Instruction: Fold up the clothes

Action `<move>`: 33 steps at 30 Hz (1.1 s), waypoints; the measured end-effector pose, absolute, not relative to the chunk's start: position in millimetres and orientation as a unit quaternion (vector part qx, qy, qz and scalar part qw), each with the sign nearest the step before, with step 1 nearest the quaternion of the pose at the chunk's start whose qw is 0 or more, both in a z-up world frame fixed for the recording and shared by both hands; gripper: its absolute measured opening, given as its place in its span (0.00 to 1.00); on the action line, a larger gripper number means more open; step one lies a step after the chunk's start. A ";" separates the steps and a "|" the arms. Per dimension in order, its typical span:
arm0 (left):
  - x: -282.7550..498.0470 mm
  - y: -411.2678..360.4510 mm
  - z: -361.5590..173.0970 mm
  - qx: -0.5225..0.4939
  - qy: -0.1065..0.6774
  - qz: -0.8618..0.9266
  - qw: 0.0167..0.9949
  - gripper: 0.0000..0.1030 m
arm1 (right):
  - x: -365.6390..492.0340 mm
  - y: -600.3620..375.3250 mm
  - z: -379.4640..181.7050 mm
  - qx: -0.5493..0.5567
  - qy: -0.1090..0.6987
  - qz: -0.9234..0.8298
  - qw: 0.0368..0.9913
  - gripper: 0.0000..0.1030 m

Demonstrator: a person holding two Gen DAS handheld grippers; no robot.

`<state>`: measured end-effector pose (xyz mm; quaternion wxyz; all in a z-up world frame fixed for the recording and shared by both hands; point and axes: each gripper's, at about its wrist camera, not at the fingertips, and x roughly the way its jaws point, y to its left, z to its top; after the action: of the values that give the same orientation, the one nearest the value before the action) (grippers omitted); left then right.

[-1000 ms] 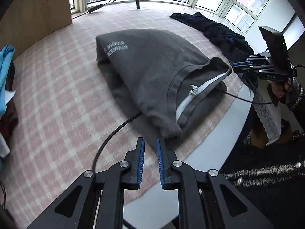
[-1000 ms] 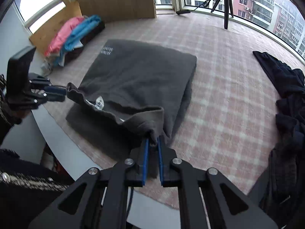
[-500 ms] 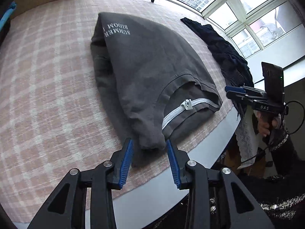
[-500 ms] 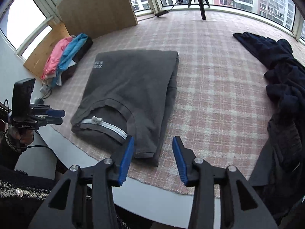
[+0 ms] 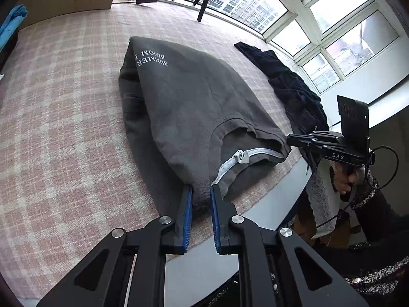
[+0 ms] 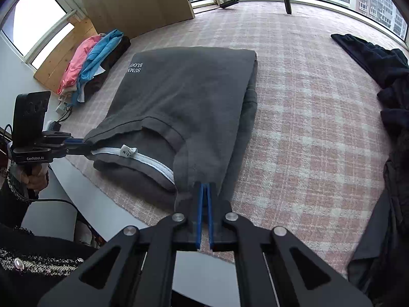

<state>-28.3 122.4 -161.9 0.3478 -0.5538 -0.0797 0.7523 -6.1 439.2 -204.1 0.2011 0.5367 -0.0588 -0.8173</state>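
Sweatshirt (image 5: 194, 107): thick grey fleece, folded, white zipper tape; lies ahead of both finger pairs on pink checked woven cloth (image 5: 64, 140).
Left gripper (image 5: 200, 199): blue ribbed pads closing, bunched hem corner between them.
Right gripper (image 6: 205, 194): pads pinched together on the other hem corner.

I have a round-edged table (image 6: 122, 220) under a pink-and-cream checked cloth (image 6: 306, 133), its bare grey rim showing nearest my tongs. Directly ahead of both tongs lies a folded dark grey sweatshirt with white lettering (image 5: 194, 97) flat on the cloth. Off to the right of my right tongs sits a heap of dark navy clothing (image 6: 388, 81). Far left of them a pink, blue and dark stack (image 6: 89, 64) rests, perhaps against a wooden board.
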 end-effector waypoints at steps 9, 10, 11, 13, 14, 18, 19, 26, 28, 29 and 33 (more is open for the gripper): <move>-23.2 124.5 -208.6 -0.601 -0.073 0.726 0.326 0.16 | 6.3 419.1 -221.5 0.588 0.074 -0.783 0.188 0.01; -24.7 120.1 -201.0 -0.596 -0.071 0.731 0.324 0.17 | 4.3 420.9 -220.6 0.591 0.072 -0.783 0.181 0.02; -26.0 115.8 -193.5 -0.590 -0.070 0.737 0.323 0.18 | 2.3 423.5 -217.1 0.590 0.065 -0.785 0.176 0.02; -28.3 107.3 -178.0 -0.574 -0.064 0.749 0.326 0.22 | -2.3 432.3 -200.1 0.578 0.022 -0.792 0.194 0.14; -29.5 103.6 -171.0 -0.566 -0.062 0.754 0.327 0.25 | -4.5 437.7 -193.7 0.571 -0.001 -0.796 0.201 0.22; -33.8 110.1 -176.0 -0.573 -0.050 0.748 0.332 0.26 | -12.0 450.1 -193.0 0.566 -0.051 -0.798 0.202 0.43; -34.3 114.3 -180.6 -0.579 -0.049 0.742 0.334 0.26 | -13.0 448.4 -197.7 0.571 -0.055 -0.794 0.202 0.43; -35.2 135.0 -203.2 -0.597 -0.020 0.731 0.329 0.16 | -17.0 434.5 -225.8 0.589 -0.057 -0.780 0.204 0.15; -38.2 132.1 -198.7 -0.592 -0.026 0.734 0.331 0.12 | -18.4 433.5 -230.2 0.593 -0.054 -0.779 0.198 0.05; -39.4 130.3 -195.3 -0.589 -0.030 0.736 0.333 0.12 | -18.8 432.3 -229.0 0.593 -0.052 -0.779 0.199 0.05; -38.7 123.3 -170.7 -0.571 -0.039 0.744 0.344 0.11 | -13.7 432.5 -201.9 0.575 -0.021 -0.790 0.212 0.04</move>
<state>-38.7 123.3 -170.7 0.3444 -0.5707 -0.0391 0.7445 -13.7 432.5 -201.9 0.2116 0.5748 -0.0206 -0.7902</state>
